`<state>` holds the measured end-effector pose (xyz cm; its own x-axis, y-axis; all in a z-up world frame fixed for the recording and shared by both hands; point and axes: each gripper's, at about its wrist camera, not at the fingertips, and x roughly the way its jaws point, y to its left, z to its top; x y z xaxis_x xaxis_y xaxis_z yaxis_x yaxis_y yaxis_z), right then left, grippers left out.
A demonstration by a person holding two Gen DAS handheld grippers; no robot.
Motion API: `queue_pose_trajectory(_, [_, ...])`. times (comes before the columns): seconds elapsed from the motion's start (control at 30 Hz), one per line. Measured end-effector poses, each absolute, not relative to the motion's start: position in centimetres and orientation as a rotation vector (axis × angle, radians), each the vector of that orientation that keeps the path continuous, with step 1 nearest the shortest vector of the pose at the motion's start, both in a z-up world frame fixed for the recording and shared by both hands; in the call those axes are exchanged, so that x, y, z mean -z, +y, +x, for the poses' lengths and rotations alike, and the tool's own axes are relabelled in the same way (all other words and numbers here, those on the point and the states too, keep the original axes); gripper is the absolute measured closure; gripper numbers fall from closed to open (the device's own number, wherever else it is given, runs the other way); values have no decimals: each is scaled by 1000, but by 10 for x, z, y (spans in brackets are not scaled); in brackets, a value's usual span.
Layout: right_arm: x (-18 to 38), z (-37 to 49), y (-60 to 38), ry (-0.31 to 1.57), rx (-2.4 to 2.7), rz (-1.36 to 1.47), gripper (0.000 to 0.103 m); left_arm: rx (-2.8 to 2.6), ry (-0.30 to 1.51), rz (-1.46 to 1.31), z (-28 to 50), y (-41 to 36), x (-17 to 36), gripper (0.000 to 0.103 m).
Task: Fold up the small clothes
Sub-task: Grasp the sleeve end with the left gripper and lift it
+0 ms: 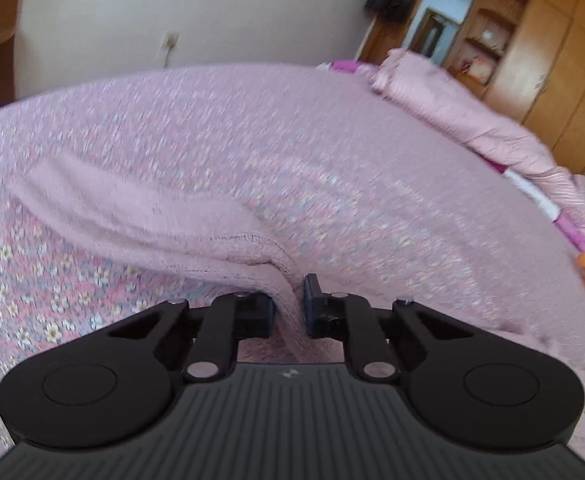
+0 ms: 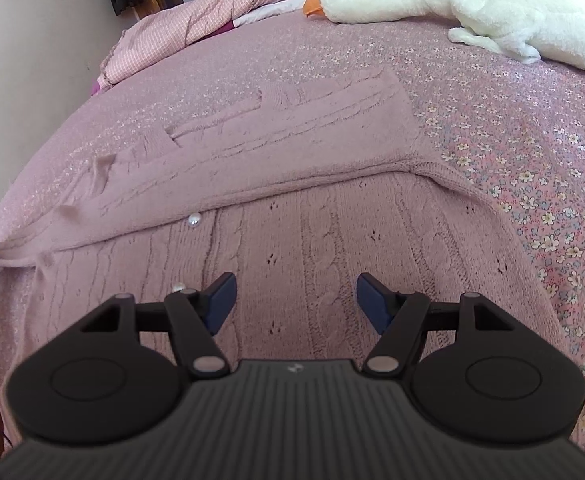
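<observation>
A pink cable-knit cardigan with pearl buttons lies spread on the bed, one sleeve folded across its upper part. In the left wrist view my left gripper is shut on a lifted edge of the cardigan, which trails away to the left. My right gripper hovers open just above the knit body, nothing between its fingers. At the far left edge of the right wrist view a dark bit of the left gripper shows where the fabric bunches.
The floral pink bedspread covers the bed. A white plush goose lies at the far right, a pink quilt is bunched at the back. Wooden wardrobes stand beyond the bed, and a wall runs along one side.
</observation>
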<state>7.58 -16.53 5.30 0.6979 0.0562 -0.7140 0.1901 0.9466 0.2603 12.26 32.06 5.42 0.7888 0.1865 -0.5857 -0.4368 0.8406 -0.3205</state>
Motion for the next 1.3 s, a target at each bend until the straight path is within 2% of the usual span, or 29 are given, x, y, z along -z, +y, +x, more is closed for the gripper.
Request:
queue_pose_trajectory(0.43, [-58,73,-170,769,57,346,35,-193,421,-399,108,272,-122,90])
queue_pose_trajectory(0.8, [-62,69,-189,731,73,379,35,35,313,-222,103,150,-181,91])
queue_pose_trajectory(0.93, [-60,66,-193,723,67,384,35,124,360,-164,105,90,-168,91])
queue_pose_trajectory(1.2, [-54,62,-205,721,81,396,35,233,480,3,105,-12,-88,90])
queue_pose_trajectory(1.3, [-52,60,-210,718,87,409,35,284,578,40,106,-28,-58,86])
